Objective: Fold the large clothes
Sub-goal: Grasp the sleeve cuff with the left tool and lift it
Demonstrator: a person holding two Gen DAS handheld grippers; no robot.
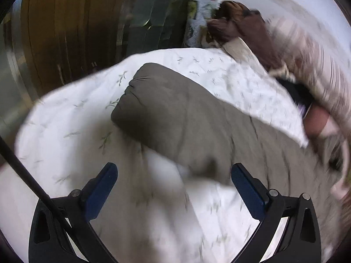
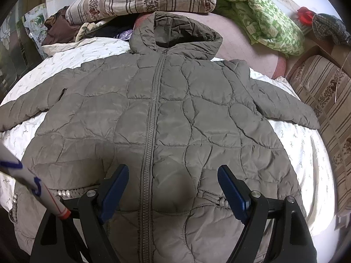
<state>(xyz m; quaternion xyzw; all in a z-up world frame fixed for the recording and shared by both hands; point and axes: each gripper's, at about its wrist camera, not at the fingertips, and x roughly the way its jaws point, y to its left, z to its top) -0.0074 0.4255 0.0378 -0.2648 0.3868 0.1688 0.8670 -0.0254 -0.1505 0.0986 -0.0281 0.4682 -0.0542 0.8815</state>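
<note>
Both tools come first: the right tool (image 2: 173,188) hangs wide open over the near hem, holding nothing, and the left tool (image 1: 174,188) is wide open and empty near the left sleeve (image 1: 175,114). Spread flat on the bed (image 2: 307,153) lies the big grey jacket (image 2: 166,114), zipped. Folding has not begun; next, I think, grab a sleeve.

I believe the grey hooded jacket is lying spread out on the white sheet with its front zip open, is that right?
Not quite: the zip is closed up to the hood, as the right wrist view shows. The grey hooded jacket does lie spread out on the white sheet.
</note>
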